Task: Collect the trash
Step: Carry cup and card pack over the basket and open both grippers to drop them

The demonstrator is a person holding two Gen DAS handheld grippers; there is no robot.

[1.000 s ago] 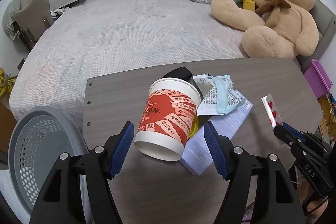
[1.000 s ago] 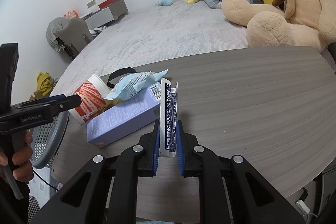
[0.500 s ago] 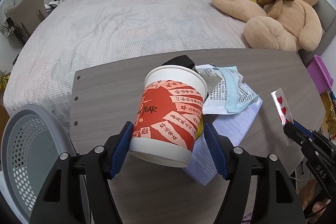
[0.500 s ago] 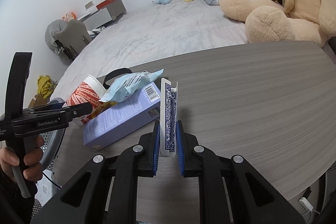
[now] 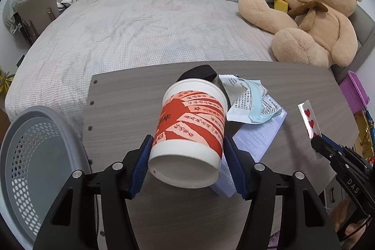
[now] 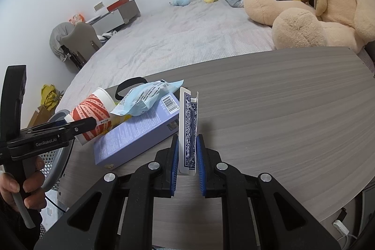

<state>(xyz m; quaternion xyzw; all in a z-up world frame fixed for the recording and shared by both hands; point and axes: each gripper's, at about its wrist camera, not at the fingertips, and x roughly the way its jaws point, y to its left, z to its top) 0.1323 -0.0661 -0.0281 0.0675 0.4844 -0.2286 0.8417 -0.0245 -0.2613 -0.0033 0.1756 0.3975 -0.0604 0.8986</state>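
A red-and-white paper cup [image 5: 192, 114] lies on its side on the grey wooden table [image 5: 121, 104], its base toward me. My left gripper [image 5: 188, 142] has it between its jaws, which are closing, and both blue pads touch the cup's sides. The right wrist view shows the cup [image 6: 93, 109] and the left gripper [image 6: 86, 124] at the table's left end. My right gripper [image 6: 186, 144] is shut on a blue-backed playing card [image 6: 187, 118] held upright. In the left wrist view that card [image 5: 309, 118] shows red hearts.
A purple box [image 5: 257, 132] lies beside the cup with a crumpled blue-and-white wrapper [image 5: 248, 100] on it. A black object [image 5: 199, 72] sits behind the cup. A grey perforated basket [image 5: 35, 156] stands left of the table. Beyond is a bed with a teddy bear [image 5: 316, 22].
The left gripper has moved forward around the cup and its jaws have narrowed onto the cup's sides. The right gripper and its card have not moved.
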